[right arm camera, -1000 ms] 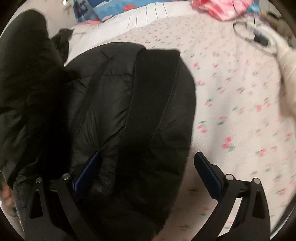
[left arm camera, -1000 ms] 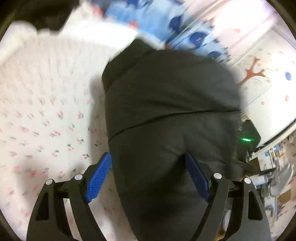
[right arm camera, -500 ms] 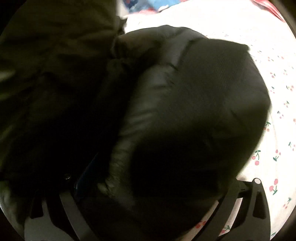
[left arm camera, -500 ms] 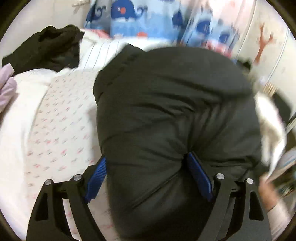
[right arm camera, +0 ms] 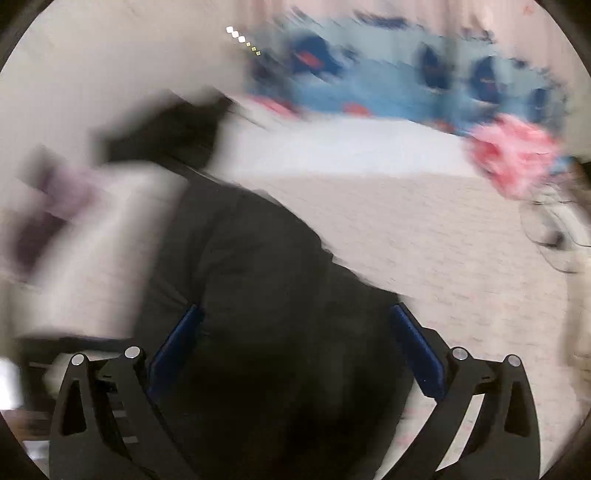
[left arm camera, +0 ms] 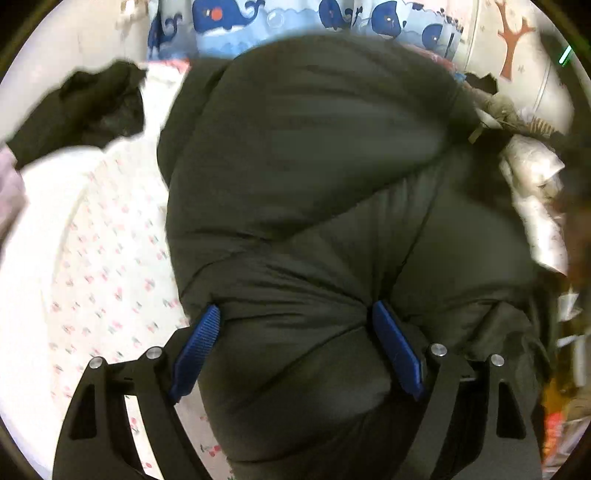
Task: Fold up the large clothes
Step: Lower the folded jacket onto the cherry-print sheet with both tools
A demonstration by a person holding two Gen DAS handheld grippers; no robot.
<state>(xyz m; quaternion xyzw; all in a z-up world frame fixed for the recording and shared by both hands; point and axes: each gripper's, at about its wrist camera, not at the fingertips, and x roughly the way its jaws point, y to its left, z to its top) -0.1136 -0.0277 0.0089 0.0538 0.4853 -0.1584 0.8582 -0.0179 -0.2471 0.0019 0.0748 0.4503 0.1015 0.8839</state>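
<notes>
In the left wrist view, a crumpled black garment (left arm camera: 85, 110) lay at the far left on the white bedding, its lower edge cut off by the lens rim. Beside it the cherry-print sheet (left arm camera: 107, 258) showed only as a blurred strip. The black puffer jacket (left arm camera: 314, 166) filled the middle, bulging up above the bed, and hid most of the whale-print pillow (left arm camera: 236, 26) behind it. The left gripper (left arm camera: 295, 332) had its blue pads dug into a thick bunch of jacket, jaws pinching the padding. At the right edge, pale clutter was too smeared to name. The right wrist view was heavily motion-blurred: the jacket (right arm camera: 258, 277) sat low and left of centre, and the right gripper (right arm camera: 299, 332) had jacket bulk between its pads (right arm camera: 417, 350), jaws spread wide around it; whether they squeezed it I could not tell. A pink bundle (right arm camera: 517, 155) lay far right, indistinct.
</notes>
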